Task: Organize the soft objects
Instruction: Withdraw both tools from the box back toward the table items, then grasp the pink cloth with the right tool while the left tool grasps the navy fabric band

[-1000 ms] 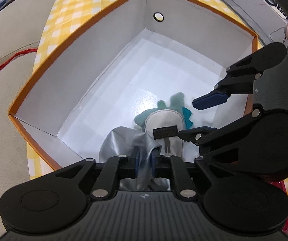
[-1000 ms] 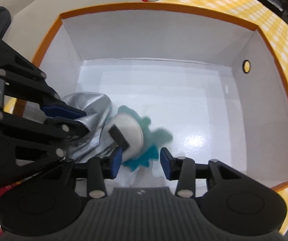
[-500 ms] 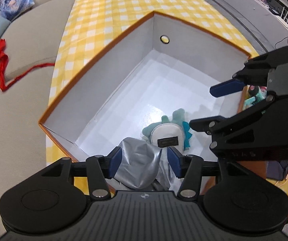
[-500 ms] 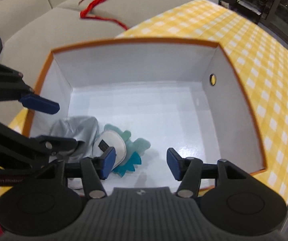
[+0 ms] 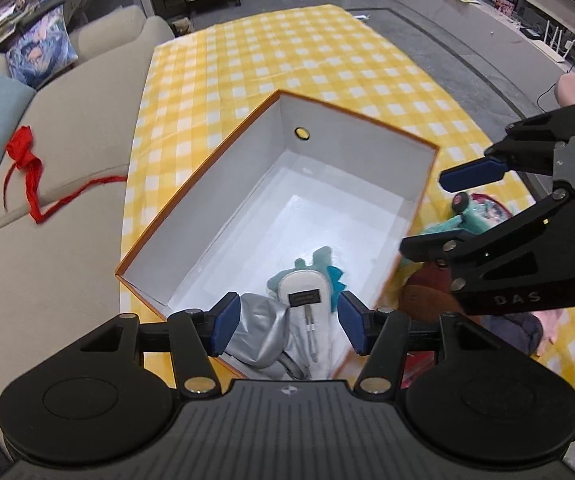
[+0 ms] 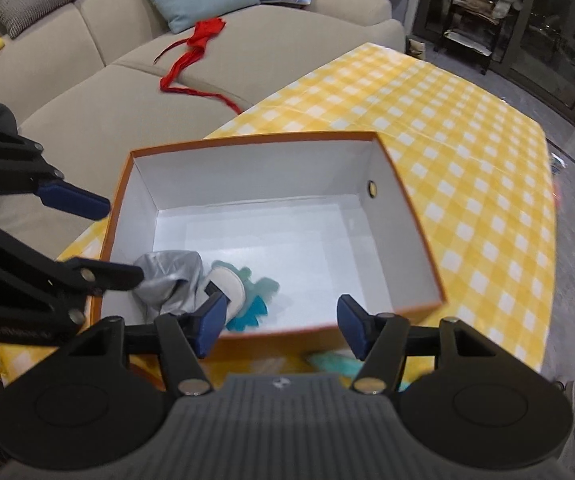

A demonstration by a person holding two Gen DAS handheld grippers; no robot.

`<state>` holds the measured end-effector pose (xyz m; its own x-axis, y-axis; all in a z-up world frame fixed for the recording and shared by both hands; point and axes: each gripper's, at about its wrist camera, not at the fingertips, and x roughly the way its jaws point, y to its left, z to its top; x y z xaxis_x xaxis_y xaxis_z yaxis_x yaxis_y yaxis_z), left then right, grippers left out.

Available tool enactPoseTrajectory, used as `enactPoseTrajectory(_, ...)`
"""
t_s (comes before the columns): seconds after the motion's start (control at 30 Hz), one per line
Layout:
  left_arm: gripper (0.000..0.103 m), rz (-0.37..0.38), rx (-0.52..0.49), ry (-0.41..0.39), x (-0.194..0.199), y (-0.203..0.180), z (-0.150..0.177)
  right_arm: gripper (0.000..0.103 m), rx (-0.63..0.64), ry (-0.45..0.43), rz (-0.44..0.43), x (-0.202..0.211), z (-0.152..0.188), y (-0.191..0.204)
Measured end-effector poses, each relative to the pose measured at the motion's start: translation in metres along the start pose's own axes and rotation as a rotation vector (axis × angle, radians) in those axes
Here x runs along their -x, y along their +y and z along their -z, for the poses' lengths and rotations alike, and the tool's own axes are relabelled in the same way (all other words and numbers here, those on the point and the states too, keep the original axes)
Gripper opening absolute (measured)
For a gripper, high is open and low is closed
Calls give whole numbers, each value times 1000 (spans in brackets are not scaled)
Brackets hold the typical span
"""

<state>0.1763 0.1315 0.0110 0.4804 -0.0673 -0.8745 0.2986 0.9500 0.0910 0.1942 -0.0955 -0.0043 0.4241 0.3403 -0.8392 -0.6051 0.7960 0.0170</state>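
I see the silver fabric bundle (image 5: 261, 330) and teal-and-white plush (image 5: 307, 280) in the orange-rimmed white box (image 6: 415, 240); both grippers' fingers (image 5: 223, 322) are opening, empty. More soft toys (image 5: 483, 210) wait on the desk.

Both tools are rising out of the orange box (image 5: 207, 184): the left tool (image 5: 289, 322), which was pinching the silver cloth (image 5: 259, 334) a second ago, is now opening with nothing pressed between its pads. The right tool (image 6: 277, 326) is opening too, empty, above the box's near wall. The cloth and the teal plush (image 6: 243, 292) are lying released on the box floor.
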Motion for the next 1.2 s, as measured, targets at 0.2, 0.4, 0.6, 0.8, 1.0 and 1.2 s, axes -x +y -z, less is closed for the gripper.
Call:
enactPoseTrajectory(0.2, 67, 8, -22, -2, 12, -24, 6, 62, -53, -3, 22, 24, 38, -22)
enactPoseTrajectory(0.4, 67, 27, -42, 8, 15, -60, 16, 62, -115, 18, 45, 40, 85, -45)
enactPoseTrajectory(0.6, 67, 61, -76, 24, 7, -111, 33, 62, -170, 40, 60, 49, 134, -64)
enactPoseTrajectory(0.8, 67, 75, -99, 18, -2, -156, 59, 62, -204, 74, 100, 52, 186, -76)
enactPoseTrajectory(1.0, 67, 69, -113, -41, -6, -192, 85, 64, -306, 81, 108, 48, 235, -88)
enactPoseTrajectory(1.2, 67, 82, -73, 0, -20, -208, 101, 67, -410, 91, 127, 48, 259, -102)
